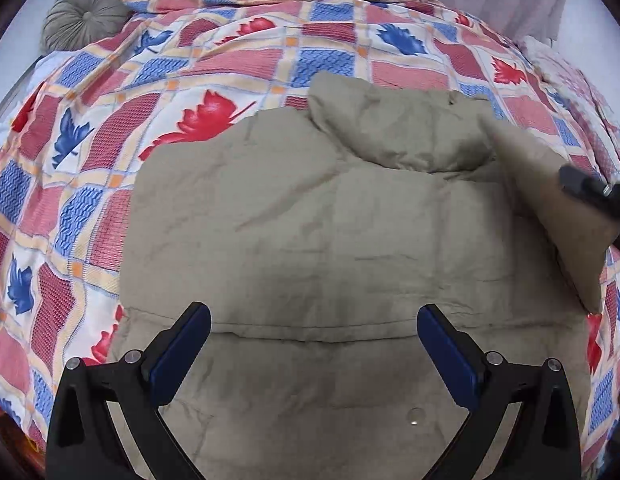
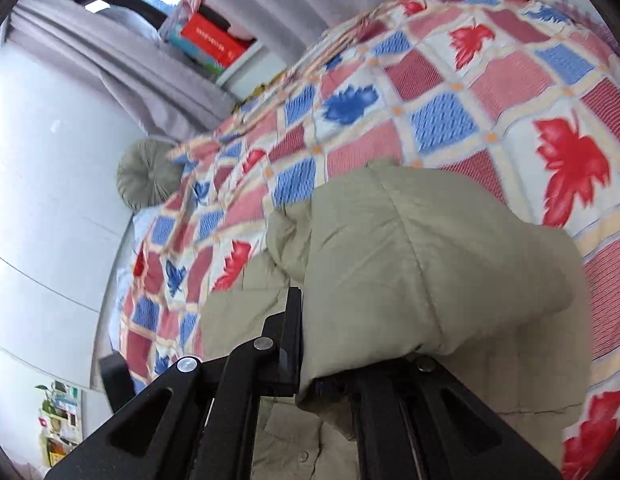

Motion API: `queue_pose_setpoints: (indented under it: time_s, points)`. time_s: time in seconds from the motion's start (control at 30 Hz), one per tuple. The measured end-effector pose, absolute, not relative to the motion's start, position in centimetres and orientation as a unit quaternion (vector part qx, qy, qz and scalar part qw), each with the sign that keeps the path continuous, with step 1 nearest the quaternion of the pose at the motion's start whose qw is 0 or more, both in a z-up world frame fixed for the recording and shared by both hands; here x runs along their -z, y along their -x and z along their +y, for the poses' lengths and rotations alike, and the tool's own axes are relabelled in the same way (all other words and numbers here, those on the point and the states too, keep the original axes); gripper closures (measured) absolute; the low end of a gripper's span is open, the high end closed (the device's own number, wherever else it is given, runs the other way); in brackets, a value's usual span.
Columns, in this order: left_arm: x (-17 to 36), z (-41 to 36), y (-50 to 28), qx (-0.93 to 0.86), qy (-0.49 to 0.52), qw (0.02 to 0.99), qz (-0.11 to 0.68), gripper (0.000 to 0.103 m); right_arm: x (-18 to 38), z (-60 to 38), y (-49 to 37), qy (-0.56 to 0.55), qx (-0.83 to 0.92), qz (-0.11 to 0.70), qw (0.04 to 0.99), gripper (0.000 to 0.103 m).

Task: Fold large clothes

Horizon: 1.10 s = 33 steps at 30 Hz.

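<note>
A beige quilted puffer jacket (image 1: 330, 248) lies flat on the bed, collar (image 1: 402, 128) at the far end. My left gripper (image 1: 314, 344) is open and empty, hovering over the jacket's lower part. My right gripper (image 2: 310, 344) is shut on the jacket's beige sleeve (image 2: 410, 256) and holds it lifted over the jacket body. In the left wrist view the lifted sleeve (image 1: 550, 200) and the right gripper (image 1: 598, 196) show at the right edge.
The bed is covered by a checked quilt (image 1: 149, 92) with red and blue leaves. A round grey cushion (image 1: 83, 12) lies at the far left corner. Grey curtains (image 2: 121, 60) and a shelf with a red box (image 2: 213, 40) stand beyond the bed.
</note>
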<state>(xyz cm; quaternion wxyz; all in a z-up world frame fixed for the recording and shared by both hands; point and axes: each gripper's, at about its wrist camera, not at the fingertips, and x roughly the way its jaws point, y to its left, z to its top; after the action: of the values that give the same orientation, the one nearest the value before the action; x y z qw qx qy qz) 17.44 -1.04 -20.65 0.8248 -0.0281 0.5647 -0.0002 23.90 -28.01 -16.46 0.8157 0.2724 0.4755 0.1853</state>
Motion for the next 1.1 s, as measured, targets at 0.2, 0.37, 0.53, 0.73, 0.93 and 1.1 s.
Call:
queue_pose_setpoints:
  time_s: [0.2, 0.37, 0.53, 0.73, 0.93, 1.1]
  points:
    - [22.3, 2.8, -17.5, -0.009, 0.043, 0.819, 0.571, 0.0, 25.3, -22.4, -22.4, -0.234, -0.139, 0.561, 0.782, 0.097]
    - [22.6, 2.8, -17.5, 0.0, 0.051, 0.82, 0.57, 0.0, 27.3, -22.9, -21.7, -0.259, -0.111, 0.578, 0.766, 0.09]
    - [21.6, 2.3, -18.3, 0.004, 0.072, 0.825, 0.561, 0.0, 23.9, -23.0, -20.9, -0.251, -0.126, 0.562, 0.778, 0.015]
    - [20.6, 2.5, -19.8, 0.024, 0.09, 0.83, 0.55, 0.0, 20.8, -26.8, -19.1, -0.303, -0.075, 0.524, 0.793, 0.016]
    - [21.0, 5.0, -20.1, 0.024, 0.121, 0.825, 0.551, 0.0, 23.7, -32.5, -20.6, -0.466, -0.031, 0.493, 0.734, 0.076]
    - [20.8, 7.7, -19.8, 0.041, 0.144, 0.825, 0.546, 0.0, 21.2, -29.0, -22.6, -0.41, -0.081, 0.481, 0.771, 0.093]
